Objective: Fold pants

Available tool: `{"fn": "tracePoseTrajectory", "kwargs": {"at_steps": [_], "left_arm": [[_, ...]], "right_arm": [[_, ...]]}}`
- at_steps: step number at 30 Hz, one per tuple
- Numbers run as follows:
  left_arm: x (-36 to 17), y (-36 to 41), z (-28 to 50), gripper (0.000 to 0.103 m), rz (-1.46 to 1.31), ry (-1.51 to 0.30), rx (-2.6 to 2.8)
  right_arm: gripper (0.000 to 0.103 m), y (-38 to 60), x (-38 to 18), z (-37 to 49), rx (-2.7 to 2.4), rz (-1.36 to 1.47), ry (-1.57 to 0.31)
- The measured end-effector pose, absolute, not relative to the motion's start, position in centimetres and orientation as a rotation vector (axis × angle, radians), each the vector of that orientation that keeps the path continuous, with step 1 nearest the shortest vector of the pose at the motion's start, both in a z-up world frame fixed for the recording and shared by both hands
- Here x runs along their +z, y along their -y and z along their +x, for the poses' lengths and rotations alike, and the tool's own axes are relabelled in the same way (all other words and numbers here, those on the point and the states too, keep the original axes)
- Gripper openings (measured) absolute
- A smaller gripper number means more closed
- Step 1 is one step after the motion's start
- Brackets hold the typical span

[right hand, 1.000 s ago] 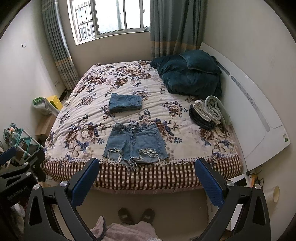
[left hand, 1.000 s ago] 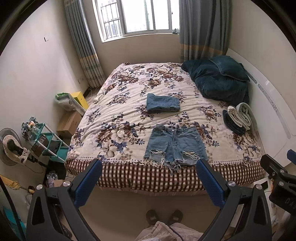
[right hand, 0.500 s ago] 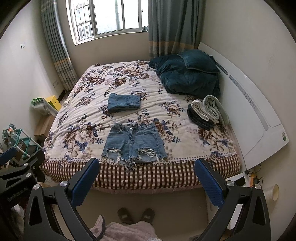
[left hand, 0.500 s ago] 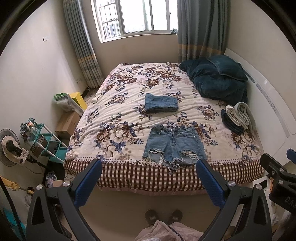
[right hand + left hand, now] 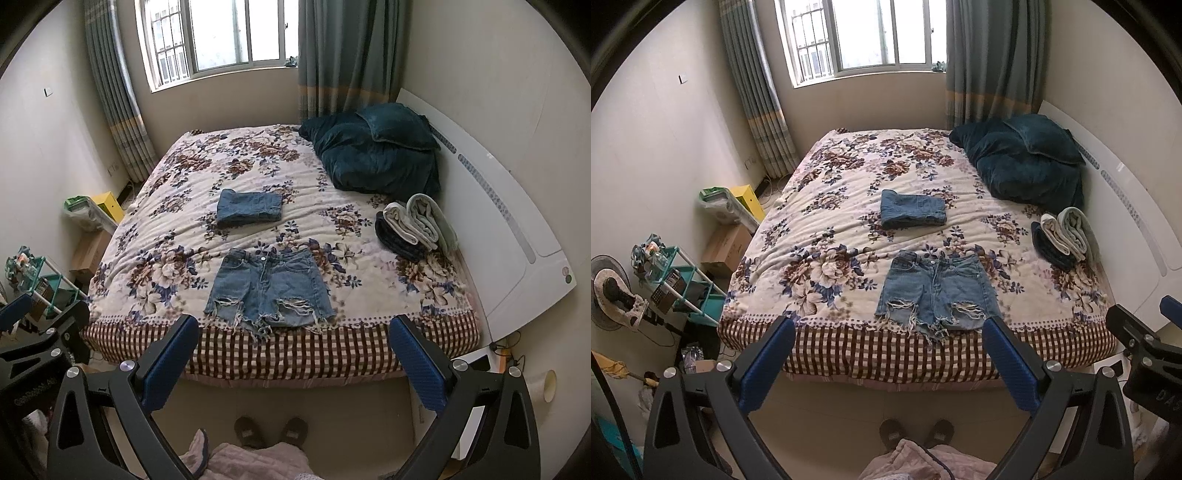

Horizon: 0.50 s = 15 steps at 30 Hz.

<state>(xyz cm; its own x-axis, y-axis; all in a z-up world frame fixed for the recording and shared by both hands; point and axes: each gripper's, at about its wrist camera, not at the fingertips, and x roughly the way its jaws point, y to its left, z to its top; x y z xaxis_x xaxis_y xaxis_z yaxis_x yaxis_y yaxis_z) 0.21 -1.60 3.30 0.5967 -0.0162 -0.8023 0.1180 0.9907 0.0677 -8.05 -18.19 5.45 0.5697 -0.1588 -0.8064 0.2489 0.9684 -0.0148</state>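
Frayed denim shorts (image 5: 936, 290) lie flat and unfolded at the near edge of the floral bed (image 5: 827, 206); they also show in the right wrist view (image 5: 267, 288). A folded pair of denim pants (image 5: 911, 208) lies further back at mid bed, also in the right wrist view (image 5: 248, 206). My left gripper (image 5: 886, 354) is open and empty, held above the floor short of the bed. My right gripper (image 5: 293, 352) is open and empty too, at a similar distance. Each gripper's body shows at the edge of the other's view.
A dark teal duvet and pillow (image 5: 1023, 158) fill the bed's far right. Rolled towels and clothes (image 5: 1062, 238) lie by the white headboard (image 5: 1126, 206). A teal cart (image 5: 676, 284), a fan and boxes stand at the left. Slippered feet (image 5: 916, 434) stand on the floor below.
Both grippers have drawn back slightly from the bed and tilted; the shorts sit a little lower in view. Both stay open and nothing on the bed has moved.
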Motion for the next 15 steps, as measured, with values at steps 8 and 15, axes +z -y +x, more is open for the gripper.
{"fn": "tracePoseTrajectory", "kwargs": {"at_steps": [8,15], "left_arm": [[3.5,0.9,-0.4,0.103,0.113,-0.914,-0.073],[3.5,0.7,-0.5,0.103,0.116,-0.912,-0.075]], "right_arm": [[0.103,17.7,5.7,-8.1,-0.237,0.109,-0.930],[0.103,17.7,5.9,-7.7,-0.231,0.112,-0.927]]}}
